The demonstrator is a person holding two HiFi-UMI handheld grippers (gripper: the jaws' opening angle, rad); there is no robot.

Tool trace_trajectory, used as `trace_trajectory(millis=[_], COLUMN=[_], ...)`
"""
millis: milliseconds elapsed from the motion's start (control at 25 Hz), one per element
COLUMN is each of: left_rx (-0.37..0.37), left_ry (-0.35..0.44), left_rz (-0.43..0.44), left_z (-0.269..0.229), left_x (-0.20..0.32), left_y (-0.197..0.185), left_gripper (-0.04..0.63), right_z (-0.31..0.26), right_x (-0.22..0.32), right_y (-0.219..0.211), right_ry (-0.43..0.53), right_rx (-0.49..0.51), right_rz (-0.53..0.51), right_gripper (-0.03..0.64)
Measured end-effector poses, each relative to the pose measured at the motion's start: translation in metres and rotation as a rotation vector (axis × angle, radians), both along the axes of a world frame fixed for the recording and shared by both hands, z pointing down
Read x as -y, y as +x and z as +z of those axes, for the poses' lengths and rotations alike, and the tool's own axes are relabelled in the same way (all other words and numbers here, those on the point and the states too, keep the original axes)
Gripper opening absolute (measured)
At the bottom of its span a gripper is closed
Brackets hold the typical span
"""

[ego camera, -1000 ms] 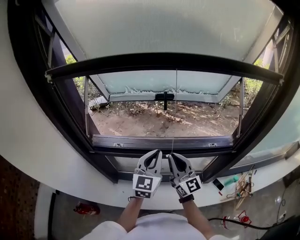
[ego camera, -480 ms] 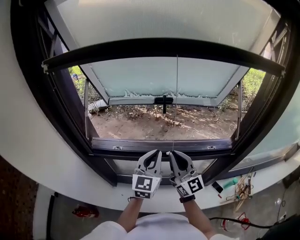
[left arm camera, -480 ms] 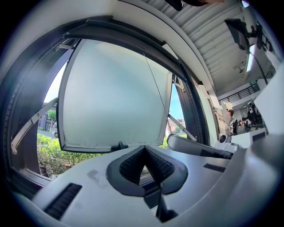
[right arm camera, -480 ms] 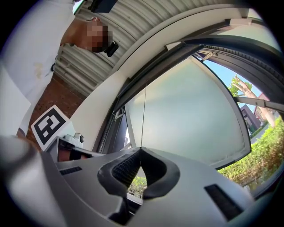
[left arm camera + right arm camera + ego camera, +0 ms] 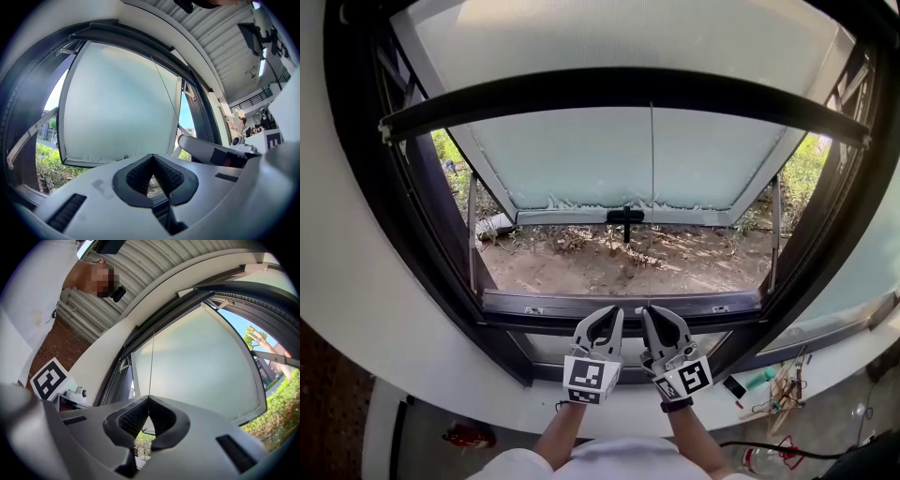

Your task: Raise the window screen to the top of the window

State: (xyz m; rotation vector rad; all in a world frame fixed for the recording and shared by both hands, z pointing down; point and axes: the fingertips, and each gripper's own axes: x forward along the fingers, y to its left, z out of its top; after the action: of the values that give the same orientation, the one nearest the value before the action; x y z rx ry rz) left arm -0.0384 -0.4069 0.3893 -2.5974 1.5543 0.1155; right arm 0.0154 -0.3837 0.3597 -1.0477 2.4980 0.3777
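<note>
Right hand-held gripper (image 5: 652,313): clamped shut on the pull cord (image 5: 652,187).
Left hand-held gripper (image 5: 615,311): closed, empty.
Change: the screen bar (image 5: 628,92) has climbed and is now well above both.
Meaning: your screen looks short of the top.

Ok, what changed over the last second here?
The dark horizontal screen bar rose higher, uncovering more of the tilted-out frosted pane. Unchanged: both claws shut side by side at the dark sill, the right claw on the thin cord, the left claw empty.
</note>
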Motion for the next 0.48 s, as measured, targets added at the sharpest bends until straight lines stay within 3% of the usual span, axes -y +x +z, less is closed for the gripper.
trace_trajectory(millis=[480], left_rx=[-0.017], left_ry=[0.037], left_rz=[-0.014], left_z=[-0.033], left_x=[0.007], left_y=[-0.010], left_gripper=[0.002], right_z=[-0.073], right_x=[-0.002], right_y=[0.006], right_ry=[0.140], right_rx=[0.041], right_rz=[0.002], right_gripper=[0.003])
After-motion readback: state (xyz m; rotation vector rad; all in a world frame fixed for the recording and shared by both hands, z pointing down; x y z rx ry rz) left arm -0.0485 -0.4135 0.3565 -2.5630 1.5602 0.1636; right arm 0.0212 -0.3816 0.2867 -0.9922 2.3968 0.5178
